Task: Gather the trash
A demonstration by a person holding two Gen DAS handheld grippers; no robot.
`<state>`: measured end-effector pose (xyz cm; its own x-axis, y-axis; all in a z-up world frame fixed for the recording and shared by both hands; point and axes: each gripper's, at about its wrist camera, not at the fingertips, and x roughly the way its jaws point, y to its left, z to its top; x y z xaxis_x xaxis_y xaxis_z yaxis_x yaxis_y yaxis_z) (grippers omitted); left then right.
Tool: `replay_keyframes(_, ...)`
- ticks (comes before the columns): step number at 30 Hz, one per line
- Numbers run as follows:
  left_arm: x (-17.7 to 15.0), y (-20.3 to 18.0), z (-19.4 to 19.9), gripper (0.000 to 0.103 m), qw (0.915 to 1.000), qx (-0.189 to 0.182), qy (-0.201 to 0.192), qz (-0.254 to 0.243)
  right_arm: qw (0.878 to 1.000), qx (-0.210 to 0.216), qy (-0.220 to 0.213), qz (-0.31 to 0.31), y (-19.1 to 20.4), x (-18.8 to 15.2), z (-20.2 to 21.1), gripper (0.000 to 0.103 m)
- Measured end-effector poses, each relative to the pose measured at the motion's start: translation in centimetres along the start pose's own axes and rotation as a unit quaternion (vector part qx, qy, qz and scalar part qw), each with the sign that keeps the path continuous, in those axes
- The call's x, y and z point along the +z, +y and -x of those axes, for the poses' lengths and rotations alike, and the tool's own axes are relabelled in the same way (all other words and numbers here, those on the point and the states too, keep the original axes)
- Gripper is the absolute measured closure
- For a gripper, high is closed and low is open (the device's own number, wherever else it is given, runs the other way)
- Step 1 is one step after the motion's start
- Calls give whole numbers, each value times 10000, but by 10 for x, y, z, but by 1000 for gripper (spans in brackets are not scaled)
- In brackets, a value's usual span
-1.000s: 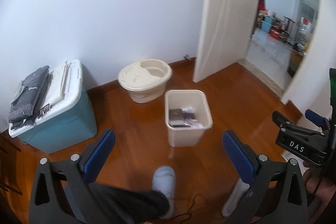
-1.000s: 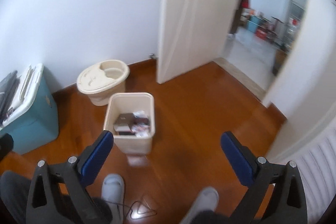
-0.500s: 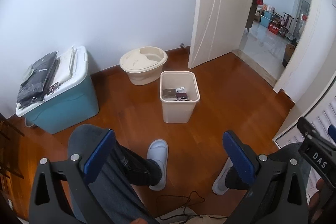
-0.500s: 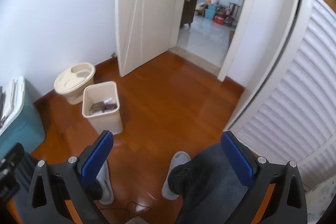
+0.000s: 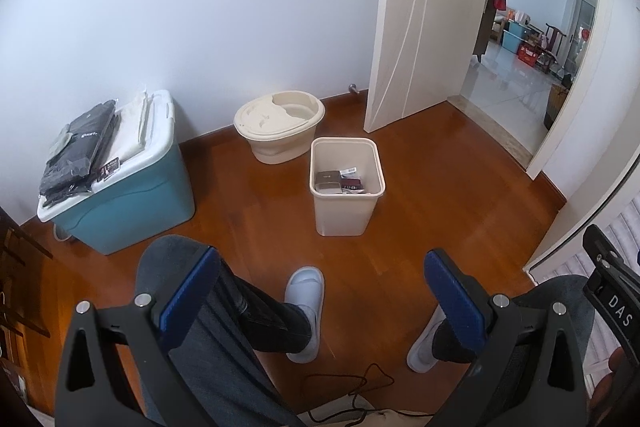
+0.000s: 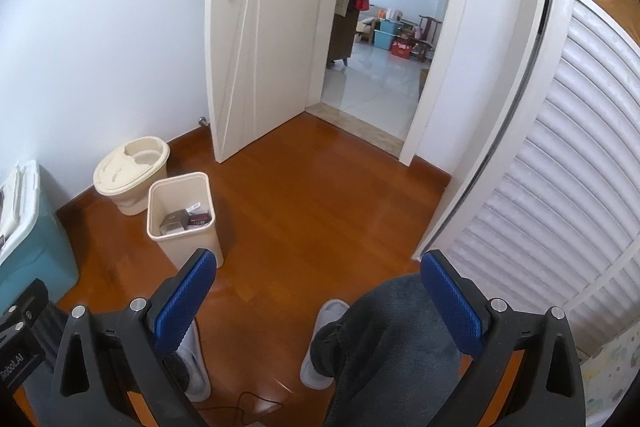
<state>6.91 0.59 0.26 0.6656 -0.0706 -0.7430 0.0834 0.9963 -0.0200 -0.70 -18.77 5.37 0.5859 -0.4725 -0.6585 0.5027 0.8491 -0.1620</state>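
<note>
A beige square waste bin (image 5: 346, 199) stands on the wooden floor and holds several small boxes and wrappers (image 5: 338, 182). It also shows in the right wrist view (image 6: 182, 215), at left. My left gripper (image 5: 320, 287) is open and empty, held high above the person's knees, well back from the bin. My right gripper (image 6: 320, 285) is open and empty too, raised over the right knee, with the bin to its far left. No loose trash shows on the floor.
A teal cooler with a white lid (image 5: 120, 187) carries folded clothes at left. A beige round tub (image 5: 280, 125) stands by the wall behind the bin. A white door (image 5: 424, 15) stands open to a tiled room. A white louvred panel (image 6: 552, 167) is at right. A black cable (image 5: 360, 391) lies near the feet.
Both grippers have pulled back and risen away from the bin, which now looks smaller and farther. The right view has swung right toward the doorway. The person's knees have come into view.
</note>
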Motion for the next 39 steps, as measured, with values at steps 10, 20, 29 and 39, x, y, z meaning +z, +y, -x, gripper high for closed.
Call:
replay_keyframes(10, -3, -7, -3, 0, 10000, 30, 74, -30, 10000, -44, 34, -18, 1, 1, -2, 0)
replay_keyframes(20, -1, -6, -9, 0, 9998, 79, 142, -79, 10000, 25, 61, 35, 5, 1, -2, 0)
replay_keyframes(29, -2, -5, -11, 0, 9998, 58, 153, -97, 9999, 90, 110, 40, 2, 3, -6, 0)
replay_keyframes(39, 0, -6, -12, 0, 9998, 63, 146, -134, 9999, 100, 114, 31, 5, 6, -8, 0)
